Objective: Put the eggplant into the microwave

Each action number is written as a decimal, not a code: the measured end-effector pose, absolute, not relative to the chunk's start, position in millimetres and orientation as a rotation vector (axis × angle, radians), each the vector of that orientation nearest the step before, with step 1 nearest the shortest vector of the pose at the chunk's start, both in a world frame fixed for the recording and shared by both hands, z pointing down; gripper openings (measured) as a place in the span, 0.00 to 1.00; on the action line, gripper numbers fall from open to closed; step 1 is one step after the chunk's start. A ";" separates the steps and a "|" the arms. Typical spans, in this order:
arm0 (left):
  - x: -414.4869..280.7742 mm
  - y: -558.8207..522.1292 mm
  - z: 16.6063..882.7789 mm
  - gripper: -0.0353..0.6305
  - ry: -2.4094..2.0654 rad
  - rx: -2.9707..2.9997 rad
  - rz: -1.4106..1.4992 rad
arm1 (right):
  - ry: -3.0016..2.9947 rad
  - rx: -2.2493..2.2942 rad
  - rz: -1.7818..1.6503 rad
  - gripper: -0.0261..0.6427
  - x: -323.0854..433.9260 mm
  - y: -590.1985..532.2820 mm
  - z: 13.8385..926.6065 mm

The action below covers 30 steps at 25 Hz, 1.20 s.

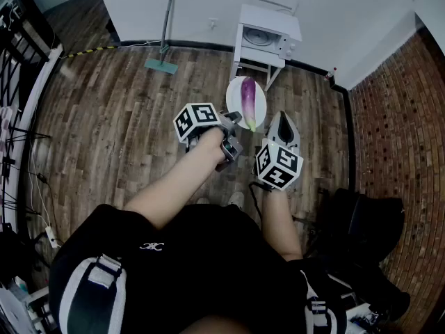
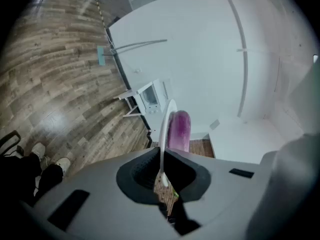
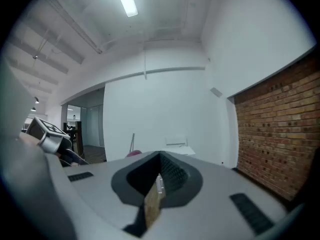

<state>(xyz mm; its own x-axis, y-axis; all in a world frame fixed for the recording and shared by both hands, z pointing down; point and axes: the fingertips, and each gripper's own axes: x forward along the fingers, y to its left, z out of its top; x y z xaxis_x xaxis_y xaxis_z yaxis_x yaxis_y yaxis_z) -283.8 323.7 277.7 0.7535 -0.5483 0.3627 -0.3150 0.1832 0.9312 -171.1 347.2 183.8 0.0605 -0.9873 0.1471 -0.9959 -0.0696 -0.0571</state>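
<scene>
Two tools are up and one is loaded. The left tool (image 2: 162,170) is clamped on the near rim of a white plate (image 2: 164,121), seen edge-on. The eggplant (image 2: 179,129) lies on that plate, its long axis running from the clamped rim towards the far rim. The right tool (image 3: 159,183) has its jaws together on nothing and sits near the plate's right edge. The microwave (image 1: 268,37), on a small white desk (image 1: 259,62), lies straight beyond the far rim, well apart. Judgement: the left side must carry the plate forward, so the eggplant would enter end-first.
</scene>
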 end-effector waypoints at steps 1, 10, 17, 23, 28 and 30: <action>-283.0 324.0 279.0 0.07 -0.760 1.416 -0.186 | -2.103 2.247 0.222 0.06 -170.5 348.1 183.6; -254.3 313.8 286.5 0.07 -0.773 1.411 -0.179 | -2.140 2.231 0.216 0.06 -142.6 343.0 187.1; -213.3 290.4 285.2 0.07 -0.788 1.418 -0.178 | -2.178 2.195 0.187 0.06 -105.6 322.5 185.1; -173.3 267.5 283.4 0.07 -0.821 1.417 -0.204 | -2.217 2.143 0.150 0.06 -64.0 305.9 183.5; -144.4 256.6 283.7 0.07 -0.812 1.392 -0.237 | -2.233 2.098 0.180 0.06 -32.6 294.8 192.1; -137.3 253.4 285.7 0.07 -0.823 1.387 -0.246 | -2.241 2.088 0.192 0.06 -23.0 291.0 195.4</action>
<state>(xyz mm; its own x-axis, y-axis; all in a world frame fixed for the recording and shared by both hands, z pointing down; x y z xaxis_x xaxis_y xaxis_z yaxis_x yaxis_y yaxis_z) -137.3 253.4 285.7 0.7060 -0.6052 0.3678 -0.3045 0.2096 0.9292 -23.0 291.0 195.4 -0.0727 -0.9878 0.1376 -0.9968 0.0675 -0.0422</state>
